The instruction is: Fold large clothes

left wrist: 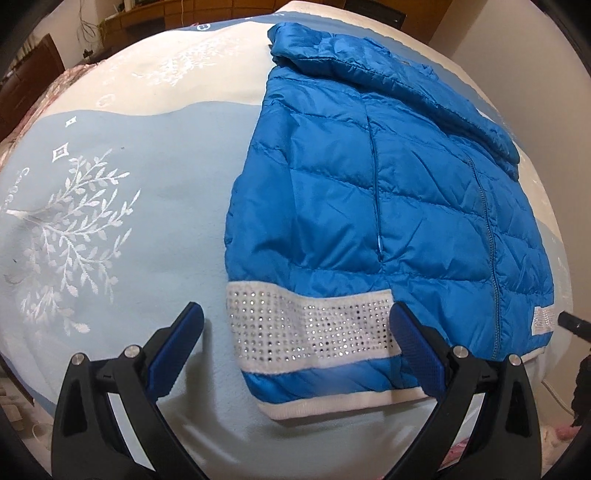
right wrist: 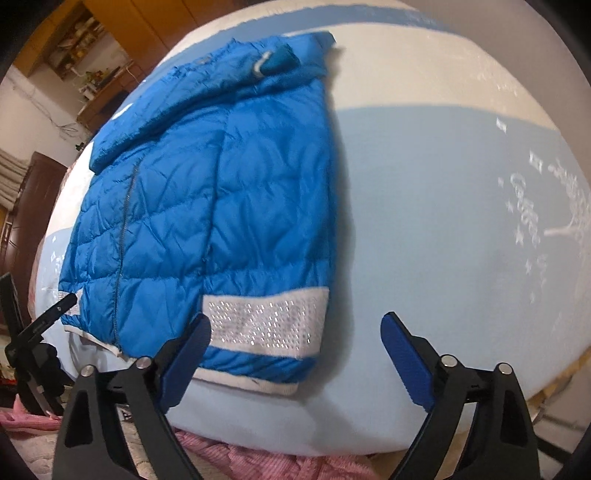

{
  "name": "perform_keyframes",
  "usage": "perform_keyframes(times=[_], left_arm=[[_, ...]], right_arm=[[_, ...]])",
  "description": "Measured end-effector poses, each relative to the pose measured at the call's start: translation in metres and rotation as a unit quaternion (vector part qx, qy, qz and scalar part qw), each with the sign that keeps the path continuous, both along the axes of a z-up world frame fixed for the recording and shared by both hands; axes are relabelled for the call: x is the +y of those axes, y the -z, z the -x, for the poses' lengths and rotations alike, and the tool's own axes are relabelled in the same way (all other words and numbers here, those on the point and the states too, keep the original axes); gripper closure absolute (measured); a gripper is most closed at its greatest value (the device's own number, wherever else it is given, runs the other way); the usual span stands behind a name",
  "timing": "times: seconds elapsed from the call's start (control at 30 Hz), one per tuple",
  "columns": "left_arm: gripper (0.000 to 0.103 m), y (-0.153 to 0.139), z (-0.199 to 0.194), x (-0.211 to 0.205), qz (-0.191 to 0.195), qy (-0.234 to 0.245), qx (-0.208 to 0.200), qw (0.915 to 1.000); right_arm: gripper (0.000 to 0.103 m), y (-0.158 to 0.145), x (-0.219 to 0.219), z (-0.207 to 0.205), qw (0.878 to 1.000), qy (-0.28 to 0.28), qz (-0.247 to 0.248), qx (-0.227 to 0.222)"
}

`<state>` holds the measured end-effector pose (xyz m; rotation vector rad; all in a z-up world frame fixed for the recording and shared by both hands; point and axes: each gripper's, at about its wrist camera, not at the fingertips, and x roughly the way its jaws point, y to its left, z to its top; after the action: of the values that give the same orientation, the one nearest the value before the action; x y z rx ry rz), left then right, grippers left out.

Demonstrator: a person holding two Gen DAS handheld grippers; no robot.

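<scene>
A bright blue quilted puffer jacket (left wrist: 388,206) lies flat on a bed covered by a pale blue and cream blanket with white embroidered leaf sprays (left wrist: 110,229), its sides folded in so that it forms a long, narrow shape with the hem toward both cameras and the collar and hood at the far end. A white knitted band studded with small shiny stones (left wrist: 314,328) runs across the nearer folded part, just above a strip of blue and a white ribbed hem edge (left wrist: 332,402). A closed zipper line (left wrist: 487,236) runs lengthwise down the jacket. The left tongs (left wrist: 297,350) hang just above the hem end with their blue-padded fingers spread wide; the left pad sits over bare blanket beside the jacket, and the right pad overlaps the end of the studded band, gripping nothing. The right tongs (right wrist: 295,349) are likewise spread wide and hold nothing, the left pad over the jacket's hem corner near the band, the right pad over open blanket well to the side. In the right wrist view the other black tool (right wrist: 48,317) shows at the left edge by the jacket's far hem corner. Pink textured fabric (right wrist: 258,463) lies below the bed's near edge, and wooden furniture (right wrist: 110,22) stands in the background.
</scene>
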<state>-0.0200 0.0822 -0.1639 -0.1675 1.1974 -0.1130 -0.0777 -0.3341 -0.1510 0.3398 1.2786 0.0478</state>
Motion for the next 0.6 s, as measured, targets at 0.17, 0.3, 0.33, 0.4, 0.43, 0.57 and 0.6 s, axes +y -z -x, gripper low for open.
perform_keyframes(times=[0.17,0.3,0.33,0.4,0.43,0.57,0.6], left_arm=[[0.003,0.004,-0.005,0.001,0.015,0.004,0.007,0.9999],[0.003,0.009,-0.010,-0.002,0.023,0.011,0.014,0.9996],[0.003,0.009,-0.010,-0.003,0.022,0.013,0.013,0.9996],[0.003,0.010,-0.010,-0.004,0.022,0.016,0.013,0.9996],[0.003,0.011,-0.011,-0.004,0.023,0.017,0.014,0.9995],[0.003,0.008,-0.009,0.001,0.030,0.015,0.015,0.9993],[0.003,0.007,-0.008,0.005,0.036,0.009,0.016,0.9992]], right_arm=[[0.022,0.015,-0.004,0.000,0.999,0.008,-0.044,0.020],[0.026,0.028,-0.006,-0.001,0.997,0.012,-0.061,0.038],[0.026,0.029,-0.006,-0.001,0.997,0.010,-0.061,0.037],[0.027,0.030,-0.006,-0.001,0.998,0.007,-0.060,0.035],[0.027,0.030,-0.006,-0.001,0.998,0.005,-0.059,0.034],[0.050,0.030,-0.002,-0.002,0.996,-0.012,-0.083,0.031],[0.059,0.031,-0.001,-0.002,0.995,-0.016,-0.093,0.031]])
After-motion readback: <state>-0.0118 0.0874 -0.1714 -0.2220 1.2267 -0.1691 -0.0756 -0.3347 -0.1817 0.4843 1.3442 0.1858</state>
